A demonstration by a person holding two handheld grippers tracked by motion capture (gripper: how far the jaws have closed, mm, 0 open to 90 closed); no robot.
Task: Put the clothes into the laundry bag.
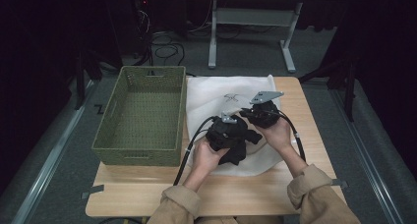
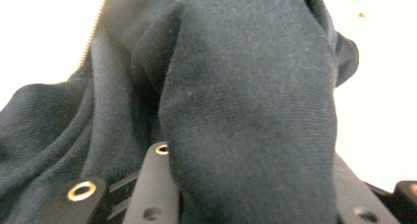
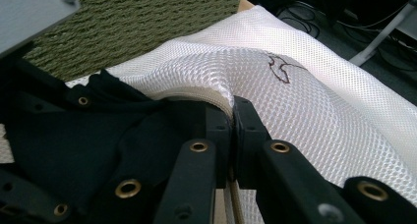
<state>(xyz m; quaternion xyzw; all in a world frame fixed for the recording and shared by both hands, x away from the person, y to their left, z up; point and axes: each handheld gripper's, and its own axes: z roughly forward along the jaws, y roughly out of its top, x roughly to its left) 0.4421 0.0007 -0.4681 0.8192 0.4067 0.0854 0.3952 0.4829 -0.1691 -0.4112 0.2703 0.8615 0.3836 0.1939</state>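
Dark garment (image 1: pixel 236 140): a black knit piece of clothing, bunched up on the white mesh bag near the middle of my table; in my left gripper view its folds (image 2: pixel 246 101) hang right over my jaws, and a gold zip edge runs up at the top left.

White mesh bag (image 1: pixel 216 94): spread flat on the table under and beyond the garment, just beside the basket; a small dark mark sits on its top face (I cannot read it). In my right gripper view its rim (image 3: pixel 196 81) curls up into my jaws.

Left gripper (image 1: pixel 226 130): my left claw is clenched on a thick fold of the dark garment, the cloth filling the gap between its jaws.

Right gripper (image 3: pixel 232 130): my right claw is squeezed tight on the edge of the white mesh bag, pads almost meeting with the netting pinched between them; it sits just to the right of my left claw.

Green woven basket (image 1: pixel 140 116): stands on the left part of the table, touching the bag's left edge.

Table (image 1: pixel 206 194): light wood, bare along the near edge between my sleeves.

In the way: the bunched garment blocks most of my left gripper view.

Beyond the table: a white metal frame (image 1: pixel 253 32) and loose cables (image 1: pixel 167 49) on the grey floor.
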